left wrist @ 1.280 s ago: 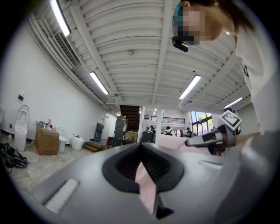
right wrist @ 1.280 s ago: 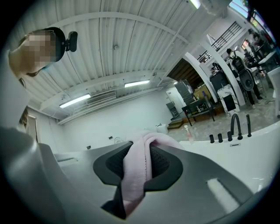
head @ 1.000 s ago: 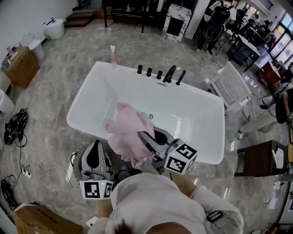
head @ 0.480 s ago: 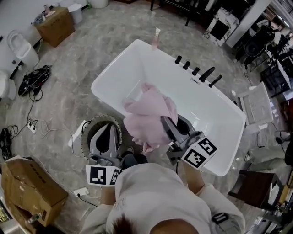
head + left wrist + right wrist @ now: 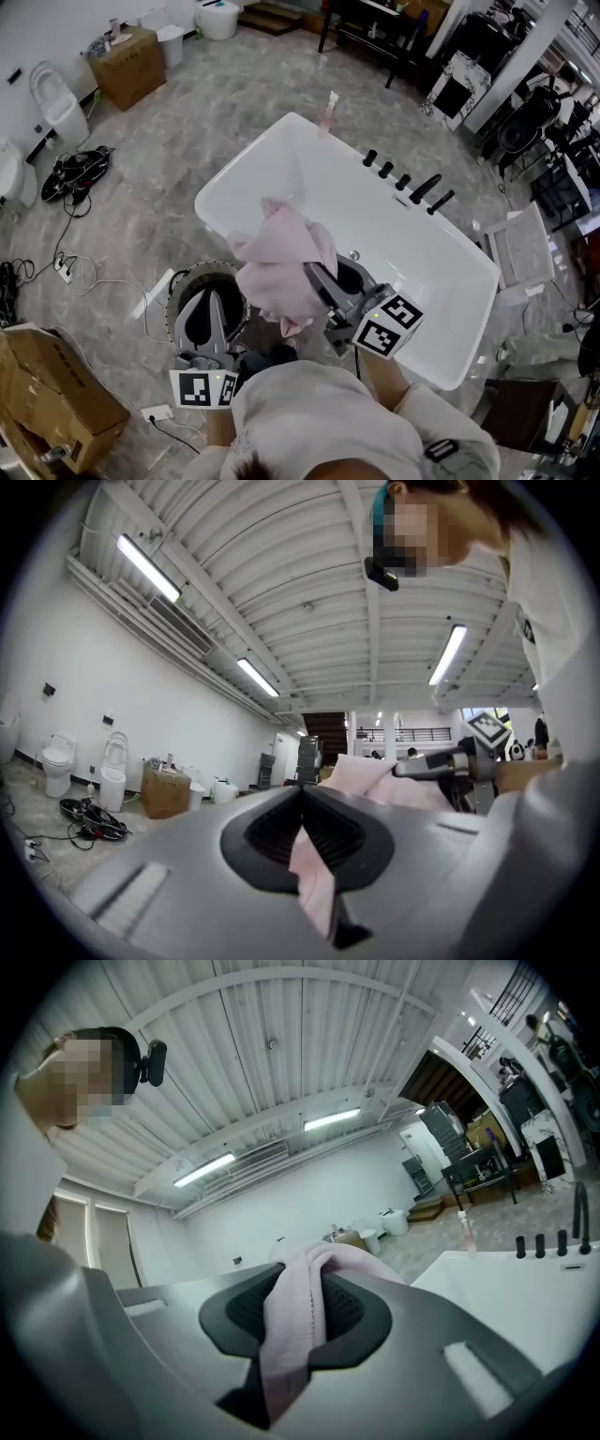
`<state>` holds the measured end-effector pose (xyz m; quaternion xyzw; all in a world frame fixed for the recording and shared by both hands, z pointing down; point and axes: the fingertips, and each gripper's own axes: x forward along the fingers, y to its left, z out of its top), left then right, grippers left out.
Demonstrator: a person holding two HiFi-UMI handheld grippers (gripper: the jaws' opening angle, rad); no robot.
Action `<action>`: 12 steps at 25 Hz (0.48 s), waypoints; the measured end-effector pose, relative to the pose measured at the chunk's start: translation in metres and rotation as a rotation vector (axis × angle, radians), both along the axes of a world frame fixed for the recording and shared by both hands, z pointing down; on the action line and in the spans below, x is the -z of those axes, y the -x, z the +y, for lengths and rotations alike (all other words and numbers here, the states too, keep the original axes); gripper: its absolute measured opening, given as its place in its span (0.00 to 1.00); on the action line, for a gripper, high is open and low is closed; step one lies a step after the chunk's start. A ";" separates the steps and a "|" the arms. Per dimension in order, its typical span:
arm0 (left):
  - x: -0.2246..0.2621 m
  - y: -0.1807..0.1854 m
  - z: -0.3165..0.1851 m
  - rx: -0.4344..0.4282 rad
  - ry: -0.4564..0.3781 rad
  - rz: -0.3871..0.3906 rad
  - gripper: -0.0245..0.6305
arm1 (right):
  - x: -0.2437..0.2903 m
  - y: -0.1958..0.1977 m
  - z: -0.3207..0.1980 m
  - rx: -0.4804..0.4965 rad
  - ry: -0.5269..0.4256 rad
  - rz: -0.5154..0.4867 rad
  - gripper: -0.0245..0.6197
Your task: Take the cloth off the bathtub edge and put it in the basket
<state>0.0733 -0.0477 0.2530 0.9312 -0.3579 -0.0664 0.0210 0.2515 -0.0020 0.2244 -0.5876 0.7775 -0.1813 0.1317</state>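
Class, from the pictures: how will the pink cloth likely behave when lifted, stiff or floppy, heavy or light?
Probably floppy: the pink cloth bunches and droops between the left gripper and right gripper. Likely light: thin folds pinched by both hold it. A hanging end may snag the basket rim.

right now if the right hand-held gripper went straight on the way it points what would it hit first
The pink cloth, pinched in the right hand-held gripper and bunched just ahead of its tips. Past that it seems to pass over the bathtub, though depth is unclear.
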 end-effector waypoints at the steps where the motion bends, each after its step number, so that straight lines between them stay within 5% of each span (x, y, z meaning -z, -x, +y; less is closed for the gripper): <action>1: 0.001 0.005 0.001 0.012 0.001 0.000 0.06 | 0.001 0.004 -0.001 0.010 0.000 0.001 0.15; 12: 0.009 0.113 -0.018 0.129 -0.001 -0.014 0.06 | 0.015 0.085 -0.034 0.064 -0.004 0.003 0.15</action>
